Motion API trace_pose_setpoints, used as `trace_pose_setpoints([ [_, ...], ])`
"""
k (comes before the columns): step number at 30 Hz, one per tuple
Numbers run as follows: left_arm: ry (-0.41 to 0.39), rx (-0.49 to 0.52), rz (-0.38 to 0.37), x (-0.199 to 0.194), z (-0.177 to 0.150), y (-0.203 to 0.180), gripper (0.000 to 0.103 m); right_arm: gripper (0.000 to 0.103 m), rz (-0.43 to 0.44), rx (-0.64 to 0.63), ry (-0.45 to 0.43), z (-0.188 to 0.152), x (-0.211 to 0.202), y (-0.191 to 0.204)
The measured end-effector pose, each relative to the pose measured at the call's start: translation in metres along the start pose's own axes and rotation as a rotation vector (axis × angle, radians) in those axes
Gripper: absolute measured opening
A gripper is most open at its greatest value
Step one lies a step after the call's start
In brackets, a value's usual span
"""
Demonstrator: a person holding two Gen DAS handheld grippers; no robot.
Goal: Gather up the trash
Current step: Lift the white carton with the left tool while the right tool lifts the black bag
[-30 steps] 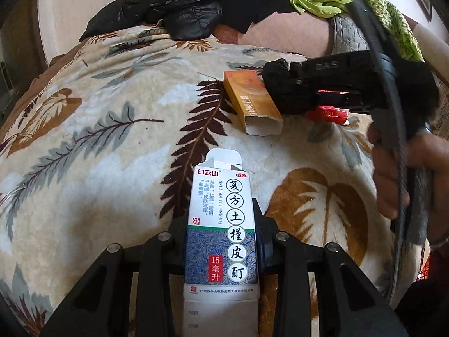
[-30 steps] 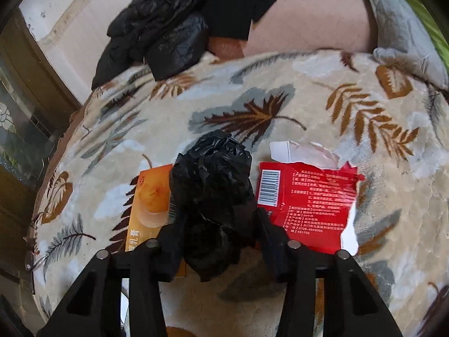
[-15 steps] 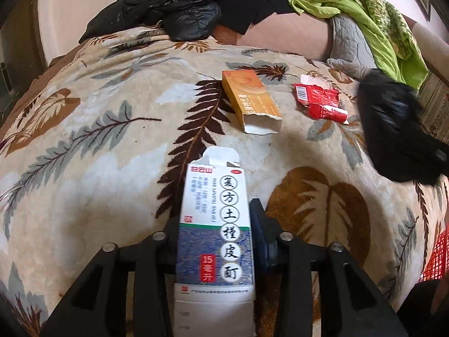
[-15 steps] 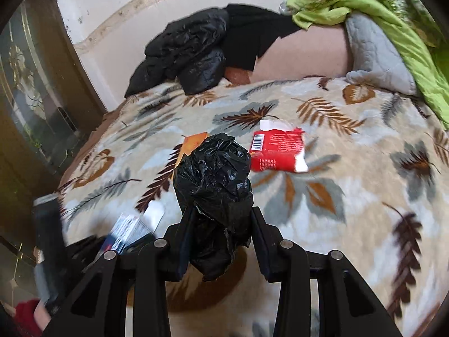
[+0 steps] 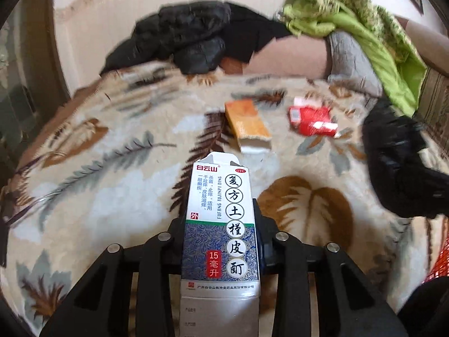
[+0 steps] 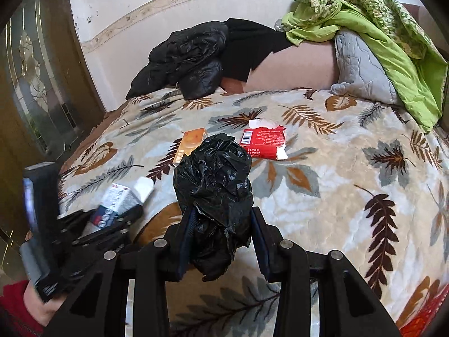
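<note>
While the left gripper (image 5: 220,224) tightens its jaws again on the white and blue medicine carton (image 5: 220,224), the carton stands lengthwise between them with its torn top flap pointing away past the fingertips, lifted clear of the leaf-patterned blanket (image 5: 112,196). A second ago the other gripper was out ahead of these jaws, down over the trash; now that spot is bare and only the orange box (image 5: 249,125) and, to its right, the red wrapper (image 5: 311,119) lie there, well beyond the carton's tip.

Over on the right, the right gripper (image 6: 216,224) is clamped on a crumpled black plastic bag (image 6: 214,185), which bulges up above the fingertips. It has pulled back from the blanket: a second ago the orange box and red wrapper sat just beside its jaws, and now they are well ahead of them.

So, to my eye, two pieces are in hand and two remain on the bed; a carry-off looks likely, perhaps toward the red mesh thing (image 6: 421,317) at the bed's near edge.

Both grippers slant downward over the blanket, the left one seen low and off to the left of the right jaws, gripped by a hand (image 6: 39,303) in a red sleeve.
</note>
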State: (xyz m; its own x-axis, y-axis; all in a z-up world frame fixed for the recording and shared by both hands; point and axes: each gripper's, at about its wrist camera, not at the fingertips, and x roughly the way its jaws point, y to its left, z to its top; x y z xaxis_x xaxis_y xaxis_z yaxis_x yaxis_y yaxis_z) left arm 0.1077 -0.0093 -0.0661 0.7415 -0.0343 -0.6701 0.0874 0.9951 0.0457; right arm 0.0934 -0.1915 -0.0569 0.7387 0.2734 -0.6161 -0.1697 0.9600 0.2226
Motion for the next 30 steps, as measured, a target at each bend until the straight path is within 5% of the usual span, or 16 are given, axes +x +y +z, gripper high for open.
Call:
trace_pose_setpoints([
  [11,-0.109,0.022,0.107,-0.036,-0.007,0.001,0.033,0.042,-0.022,-0.059,-0.029,-0.005,-0.006,0.014],
  [30,-0.108,0.013,0.13,-0.036,-0.006,0.008,0.033,0.042,-0.023,-0.049,-0.023,-0.005,-0.006,0.012],
])
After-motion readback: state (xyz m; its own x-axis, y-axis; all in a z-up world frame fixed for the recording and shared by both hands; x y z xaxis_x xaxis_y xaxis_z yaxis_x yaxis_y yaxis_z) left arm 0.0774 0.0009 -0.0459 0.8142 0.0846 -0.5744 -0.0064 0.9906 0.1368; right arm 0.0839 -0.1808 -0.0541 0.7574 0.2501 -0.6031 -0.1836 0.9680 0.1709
